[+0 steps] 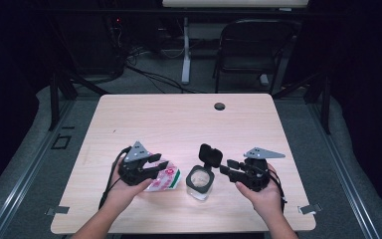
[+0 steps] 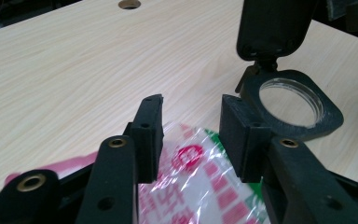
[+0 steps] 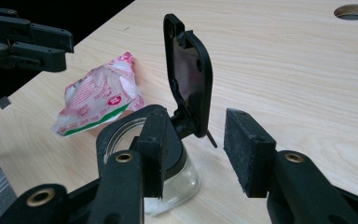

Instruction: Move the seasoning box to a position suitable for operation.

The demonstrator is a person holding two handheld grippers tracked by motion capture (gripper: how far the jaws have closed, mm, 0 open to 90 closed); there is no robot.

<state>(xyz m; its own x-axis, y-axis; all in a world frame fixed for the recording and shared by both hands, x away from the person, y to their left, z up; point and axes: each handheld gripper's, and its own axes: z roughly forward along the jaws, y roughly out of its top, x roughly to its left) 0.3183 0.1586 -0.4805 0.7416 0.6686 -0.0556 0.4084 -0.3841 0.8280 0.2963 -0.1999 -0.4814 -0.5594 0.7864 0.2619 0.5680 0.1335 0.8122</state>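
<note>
Two black handheld grippers sit low over the near half of a pale wooden table (image 1: 179, 114), one in each of a person's hands. From the high view, the left gripper (image 1: 160, 162) is at the left and the right gripper (image 1: 225, 166) at the right, their jaws facing each other across two small things.

Between them stands a clear glass jar (image 1: 200, 181) with a square black collar and a round mouth. Its black hinged lid (image 1: 210, 155) is flipped up and stands nearly upright at the jar's far edge. Just left of the jar lies a crinkled plastic packet (image 1: 165, 179) printed in pink, white and green, flat on the table.

The left gripper's jaws stand apart and press on nothing. In the left gripper view, the packet (image 2: 200, 182) lies below and between them, and the open jar (image 2: 291, 103) is just beyond the right-hand jaw.

The right gripper's jaws are also spread and hold nothing. In the right gripper view, the jar (image 3: 168, 179) sits behind the left-hand jaw, the raised lid (image 3: 189, 74) rises above it, and the packet (image 3: 98, 95) lies farther off beside the left gripper (image 3: 67, 49).
</note>
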